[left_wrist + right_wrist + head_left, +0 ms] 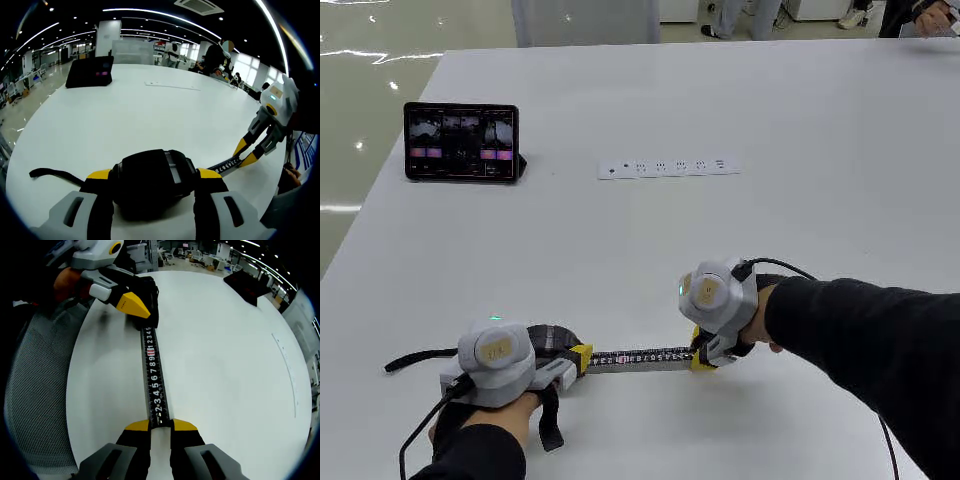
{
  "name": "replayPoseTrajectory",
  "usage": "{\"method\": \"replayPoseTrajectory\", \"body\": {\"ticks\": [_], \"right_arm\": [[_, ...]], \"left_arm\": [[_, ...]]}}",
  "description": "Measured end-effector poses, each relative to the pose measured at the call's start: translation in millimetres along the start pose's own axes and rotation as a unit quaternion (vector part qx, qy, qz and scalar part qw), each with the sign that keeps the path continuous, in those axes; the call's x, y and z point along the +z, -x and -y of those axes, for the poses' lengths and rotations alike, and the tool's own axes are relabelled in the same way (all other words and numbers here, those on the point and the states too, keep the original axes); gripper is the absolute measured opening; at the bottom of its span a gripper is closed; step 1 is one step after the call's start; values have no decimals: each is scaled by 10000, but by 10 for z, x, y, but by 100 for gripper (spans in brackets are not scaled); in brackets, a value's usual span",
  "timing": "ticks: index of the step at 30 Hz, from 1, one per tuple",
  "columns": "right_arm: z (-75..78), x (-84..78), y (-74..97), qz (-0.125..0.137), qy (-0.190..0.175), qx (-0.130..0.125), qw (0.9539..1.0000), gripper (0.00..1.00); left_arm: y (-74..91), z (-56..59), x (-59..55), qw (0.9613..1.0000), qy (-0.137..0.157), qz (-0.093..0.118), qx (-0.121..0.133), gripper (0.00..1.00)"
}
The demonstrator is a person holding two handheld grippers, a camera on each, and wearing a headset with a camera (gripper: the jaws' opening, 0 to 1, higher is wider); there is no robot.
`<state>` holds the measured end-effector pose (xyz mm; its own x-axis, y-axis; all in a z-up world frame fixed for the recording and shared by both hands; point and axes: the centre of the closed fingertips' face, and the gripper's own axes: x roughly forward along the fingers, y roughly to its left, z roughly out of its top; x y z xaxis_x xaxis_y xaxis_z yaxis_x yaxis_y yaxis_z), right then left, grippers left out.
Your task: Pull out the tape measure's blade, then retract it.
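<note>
The tape measure (552, 340) lay on the white table (720, 100), well apart from the power strip (668, 167) on the side nearer the person and a little left of it. The left gripper (570, 360) sat there too, its yellow-tipped jaws clamped on either side of the black body. In the left gripper view the body sat snug between them. The blade (640, 356) ran out flat along the table from the body toward the right, roughly parallel to the power strip. Its free end was pinched between the closed jaws of the right gripper (700, 360) — numbers up in the right gripper view. A black strap (415, 358) trailed from the body, away from the power strip's left end. A tablet (460, 141) stood left of the power strip, well apart.
</note>
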<state>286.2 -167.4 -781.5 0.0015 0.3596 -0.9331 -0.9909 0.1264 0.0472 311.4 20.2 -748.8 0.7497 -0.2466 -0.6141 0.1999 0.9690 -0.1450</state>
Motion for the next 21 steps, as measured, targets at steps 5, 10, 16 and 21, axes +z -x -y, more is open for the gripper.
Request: {"method": "replayPoseTrajectory", "body": {"ticks": [5,10,16,21], "right_arm": [[-2,18,1,37,-154,-6,9999,10],[-13,37,-12,-8,-17,-16,10000,10],[2,58,-25,-68,-10,7,10000,10],[-2,75,-30,-45,-81,-23,10000,10]], "left_arm": [[1,3,1,10000,5,1,-6,61],[3,5,2,10000,6,2,-5,61],[1,2,3,10000,9,9,1,61],[2,-1,0,10000,6,0,-1,61]]}}
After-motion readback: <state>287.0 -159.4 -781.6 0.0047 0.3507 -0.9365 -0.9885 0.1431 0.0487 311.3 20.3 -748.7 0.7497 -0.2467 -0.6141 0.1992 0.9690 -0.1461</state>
